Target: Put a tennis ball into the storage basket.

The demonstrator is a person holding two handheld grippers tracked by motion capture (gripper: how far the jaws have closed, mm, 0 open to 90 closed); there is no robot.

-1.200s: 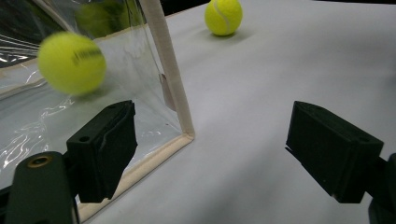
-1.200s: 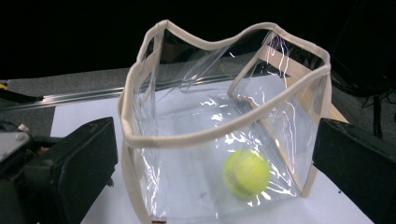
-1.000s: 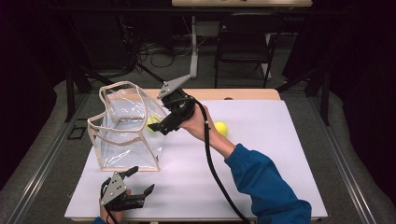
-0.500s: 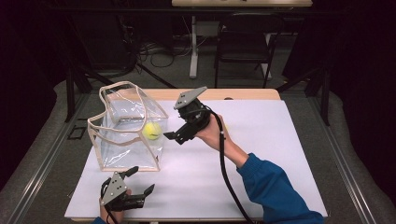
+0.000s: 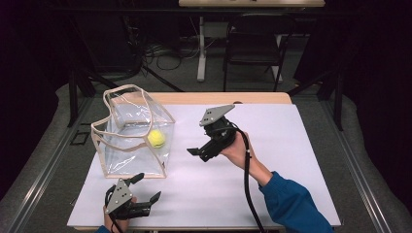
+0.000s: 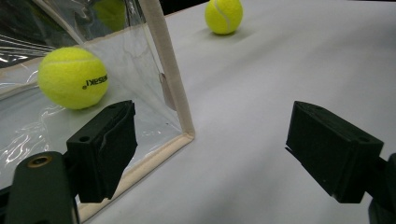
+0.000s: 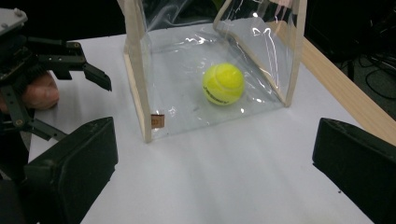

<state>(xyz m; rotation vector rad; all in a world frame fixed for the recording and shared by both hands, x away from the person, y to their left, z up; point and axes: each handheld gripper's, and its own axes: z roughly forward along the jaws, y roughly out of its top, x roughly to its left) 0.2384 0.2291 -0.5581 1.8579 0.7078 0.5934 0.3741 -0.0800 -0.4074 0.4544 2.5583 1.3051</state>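
Observation:
A clear plastic bag (image 5: 127, 127) with beige trim stands open on the left of the white table. One yellow tennis ball (image 5: 156, 138) lies inside it on the bottom. My right gripper (image 5: 198, 154) hovers to the right of the bag, open and empty, jaws pointing at it. In the right gripper view the ball (image 7: 223, 84) shows through the bag's wall (image 7: 135, 79) ahead of the right gripper (image 7: 210, 158). My left gripper (image 5: 146, 188) rests open near the front edge, just in front of the bag's corner (image 6: 166, 70). A second ball (image 6: 224, 16) lies on the table beyond.
The white sheet (image 5: 291, 145) covers the table, with a wooden strip (image 5: 218, 98) along its far edge. A dark chair (image 5: 252, 43) and cables stand on the floor behind. The left gripper (image 7: 81, 109) shows at the left of the right gripper view.
My right gripper let the ball go into the bag and drew back to the right and nearer. The ball dropped to the bag's bottom. The left gripper stayed put.

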